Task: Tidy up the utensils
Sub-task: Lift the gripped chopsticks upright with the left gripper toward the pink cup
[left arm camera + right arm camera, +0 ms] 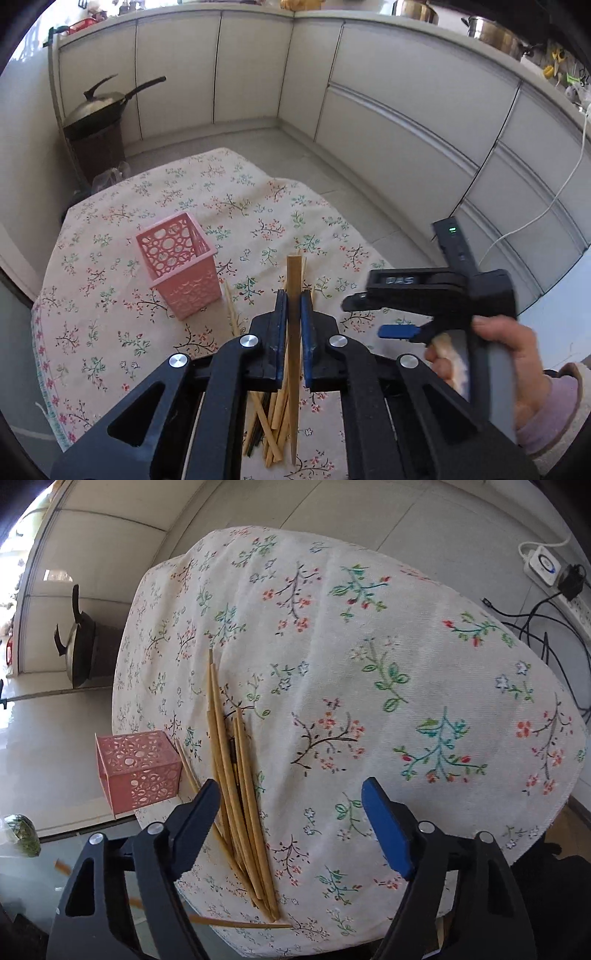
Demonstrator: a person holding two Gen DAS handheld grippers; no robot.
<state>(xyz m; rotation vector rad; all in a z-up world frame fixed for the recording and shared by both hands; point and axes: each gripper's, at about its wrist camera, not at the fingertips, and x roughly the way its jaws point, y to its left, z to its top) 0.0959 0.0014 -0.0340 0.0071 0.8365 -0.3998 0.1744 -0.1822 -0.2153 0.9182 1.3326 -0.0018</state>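
1. while the floral tablecloth (369, 664) covers the whole round table, it is the largest thing in both views, cream with small sprigs of red, green and blue flowers, and its edge hangs over the tiled floor.
2. white cabinet doors (406, 110) curve round behind the table in the left wrist view, with steel pots on the counter above them.
3. a dark wok (99, 107) with a lid and a long handle sits on a brown stand by the wall, well apart from the table.
4. the right gripper (291, 805), held in a hand (517, 354) with a lilac sleeve, hangs over the cloth with its blue-padded jaws standing wide apart and nothing between them; the pile of chopsticks lies just beside its left finger.
5. the left gripper (294, 310) has its jaws drawn together, clamped on a single chopstick (294, 280), which runs straight along the line of the fingers, its blunt end sticking out beyond the tips and its thin end reaching back under the gripper.
6. the pink utensil holder (181, 266), a square basket with a pattern of round holes, stands upright on the cloth near the table's edge, with nothing seen inside it.
7. the remaining chopsticks (240, 794) lie in a loose bundle on the cloth, near the holder, and one thin one (231, 306) lies apart, just beside the holder's base.
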